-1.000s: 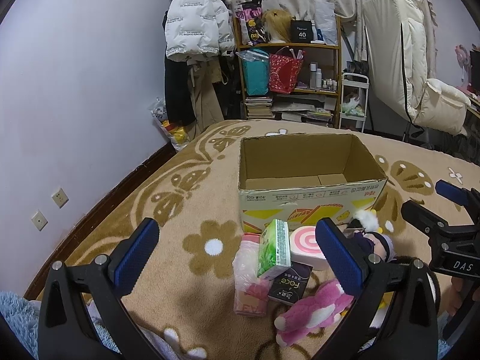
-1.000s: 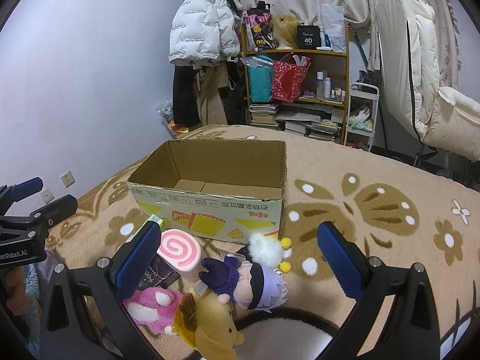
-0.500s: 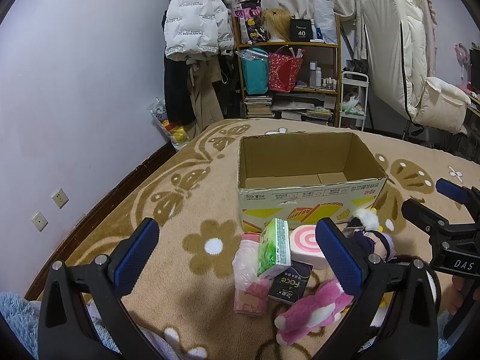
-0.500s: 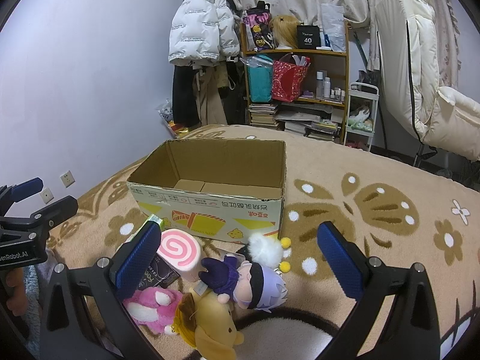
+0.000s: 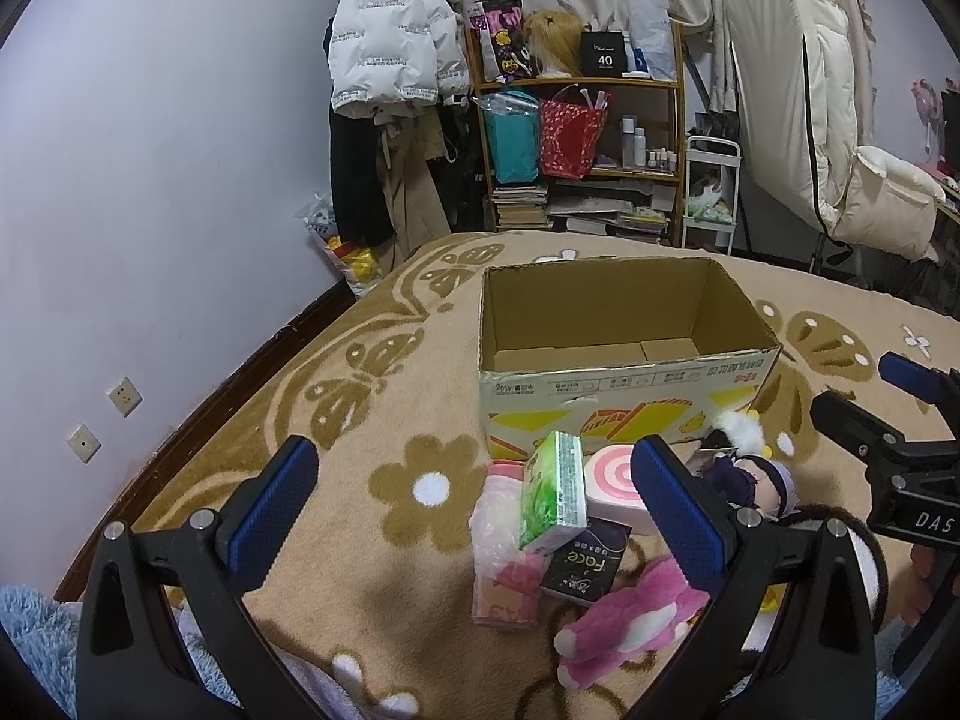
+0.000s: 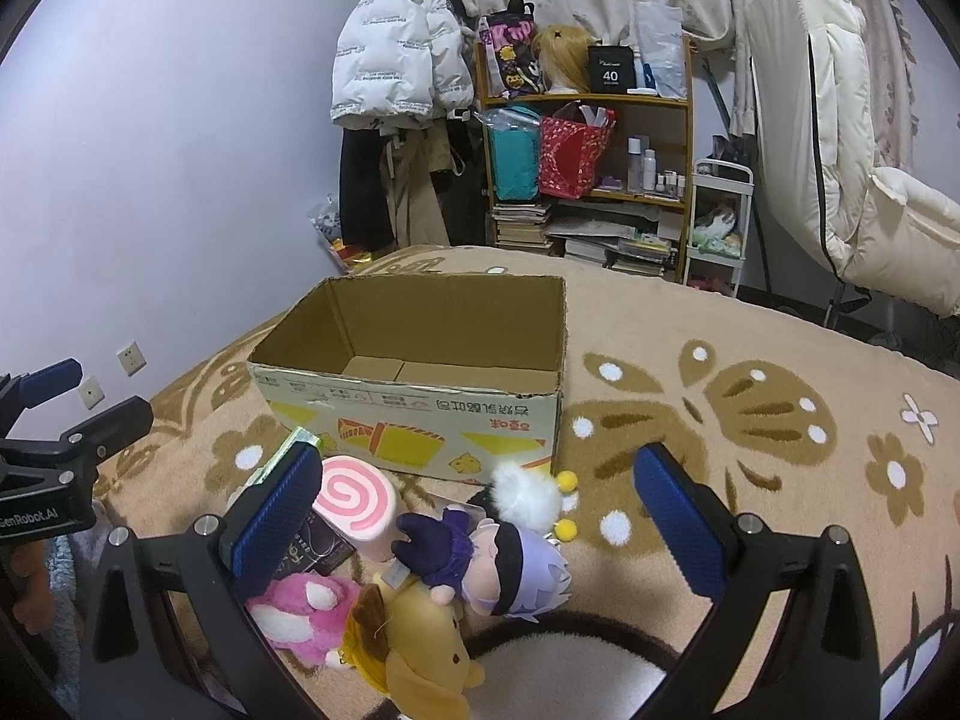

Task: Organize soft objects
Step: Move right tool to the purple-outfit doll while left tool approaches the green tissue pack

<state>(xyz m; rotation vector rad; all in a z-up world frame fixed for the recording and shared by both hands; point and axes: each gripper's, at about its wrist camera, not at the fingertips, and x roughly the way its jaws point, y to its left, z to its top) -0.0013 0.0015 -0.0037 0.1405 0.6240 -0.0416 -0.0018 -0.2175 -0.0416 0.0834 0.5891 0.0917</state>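
An empty open cardboard box (image 5: 624, 384) (image 6: 420, 414) stands on the patterned blanket. In front of it lies a pile: a green tissue pack (image 5: 555, 489), a pink swirl roll cushion (image 5: 612, 483) (image 6: 357, 501), a black "Face" packet (image 5: 585, 561), a pink wrapped pack (image 5: 501, 558), a pink plush (image 5: 624, 618) (image 6: 300, 612), a purple-haired doll (image 6: 498, 558) and a yellow plush (image 6: 414, 654). My left gripper (image 5: 474, 516) is open and empty above the pile's left side. My right gripper (image 6: 480, 522) is open and empty over the doll.
The beige flower-patterned blanket (image 6: 750, 420) spreads around the box. A wall (image 5: 150, 210) with sockets is at left. A shelf (image 5: 576, 138) with bags and books, hanging coats (image 5: 390, 60) and a cream chair (image 6: 870, 180) stand at the back.
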